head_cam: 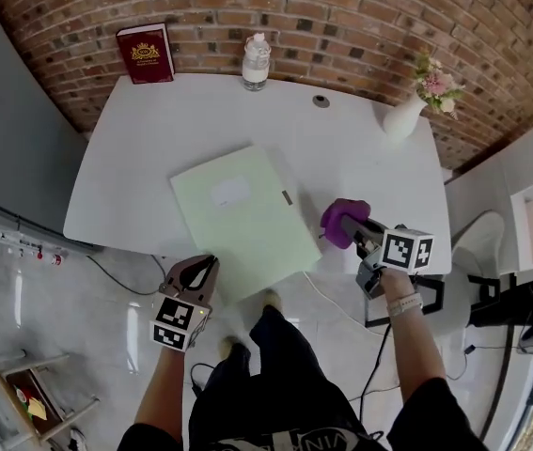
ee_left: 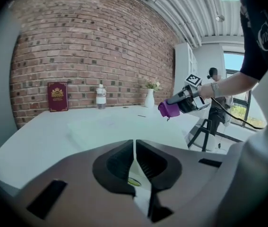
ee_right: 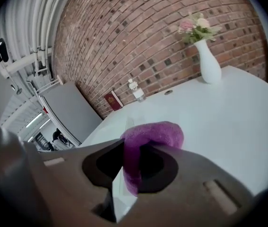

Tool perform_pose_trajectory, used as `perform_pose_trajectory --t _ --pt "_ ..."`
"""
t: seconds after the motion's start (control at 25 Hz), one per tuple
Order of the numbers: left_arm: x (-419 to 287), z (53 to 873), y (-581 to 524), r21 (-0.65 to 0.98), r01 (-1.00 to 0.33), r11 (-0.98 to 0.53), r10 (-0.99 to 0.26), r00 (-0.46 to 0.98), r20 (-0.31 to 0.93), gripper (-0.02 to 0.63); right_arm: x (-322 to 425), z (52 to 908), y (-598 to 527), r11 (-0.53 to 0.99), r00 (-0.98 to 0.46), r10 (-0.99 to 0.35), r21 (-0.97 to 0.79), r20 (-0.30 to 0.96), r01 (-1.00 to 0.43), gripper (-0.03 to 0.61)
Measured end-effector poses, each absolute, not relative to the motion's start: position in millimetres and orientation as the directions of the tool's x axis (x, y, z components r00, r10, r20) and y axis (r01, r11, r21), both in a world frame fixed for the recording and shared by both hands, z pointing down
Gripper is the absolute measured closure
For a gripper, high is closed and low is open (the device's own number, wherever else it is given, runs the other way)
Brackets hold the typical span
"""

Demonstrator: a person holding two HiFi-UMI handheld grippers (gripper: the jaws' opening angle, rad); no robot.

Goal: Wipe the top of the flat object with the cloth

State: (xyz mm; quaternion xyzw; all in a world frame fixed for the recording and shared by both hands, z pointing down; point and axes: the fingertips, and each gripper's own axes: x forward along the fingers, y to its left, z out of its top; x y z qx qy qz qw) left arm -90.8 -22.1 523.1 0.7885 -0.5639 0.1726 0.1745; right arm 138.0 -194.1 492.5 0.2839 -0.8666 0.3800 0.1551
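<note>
- Table was white, against a brick wall.
- Folder, pale green, lay flat on it, with its near corner over the front edge.
- My left gripper hung just left of that corner, jaws together, nothing in them.
- My right gripper was clamped on the cloth, just right of the folder.
- That cloth was purple and bunched.

Green folder fills table middle, lies flat; bare strips left and right of it, wide bare band behind. Far edge blocked by red book, bottle, vase along brick wall; near edge open
</note>
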Motion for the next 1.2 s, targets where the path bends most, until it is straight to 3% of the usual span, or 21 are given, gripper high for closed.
perform_pose_trajectory --t 0.32,0.64,0.92,1.2 --pt "-126 506 -64 0.107 -0.992 -0.074 -0.898 0.113 0.425 0.592 14 511 -318 0.667 -0.851 -0.249 -0.555 0.463 -0.497 0.515" --pt "-135 519 -58 0.122 -0.988 0.096 -0.87 -0.024 0.493 0.592 -71 550 -352 0.75 -0.843 -0.102 -0.516 0.528 -0.413 0.515" --pt "-137 535 -44 0.176 -0.974 0.143 -0.849 -0.029 0.528 0.592 -64 557 -321 0.632 -0.89 0.014 -0.694 0.456 -0.345 0.515" --pt "-141 539 -40 0.257 -0.956 0.145 -0.866 0.004 0.501 0.592 -29 558 -272 0.589 -0.874 0.13 -0.746 0.468 -0.312 0.516"
